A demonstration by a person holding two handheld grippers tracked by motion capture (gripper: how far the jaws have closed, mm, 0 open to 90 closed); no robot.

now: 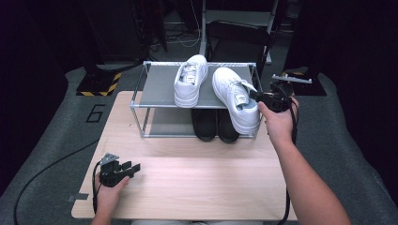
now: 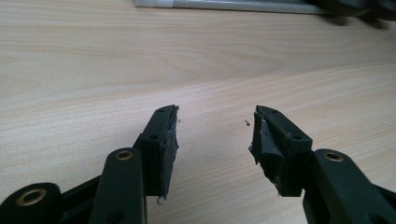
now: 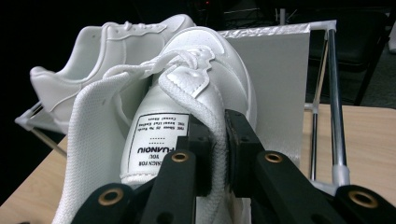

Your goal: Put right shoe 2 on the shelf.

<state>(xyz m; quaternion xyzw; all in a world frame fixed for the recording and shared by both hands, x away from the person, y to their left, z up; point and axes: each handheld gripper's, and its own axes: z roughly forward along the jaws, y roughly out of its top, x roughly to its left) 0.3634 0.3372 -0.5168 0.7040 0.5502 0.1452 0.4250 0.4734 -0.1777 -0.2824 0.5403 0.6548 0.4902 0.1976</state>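
Left claw [image 1: 136, 167]: low over the wooden surface [image 1: 197, 183] near its front left corner, jaws apart, nothing between them.
Rack [image 1: 141, 84]: metal frame at the far edge of the surface; black shoes [image 1: 216, 124] on the lower level.
Left white shoe [image 1: 190, 79]: flat on the top shelf.
Right white shoe [image 1: 234, 96]: on the top shelf, heel overhanging the front edge.
Right claw [image 3: 223, 140]: clamped on the heel collar of the right white shoe.

pale wooden table [image 1: 187, 187] on grey carpet [image 1: 56, 136], dark surroundings.
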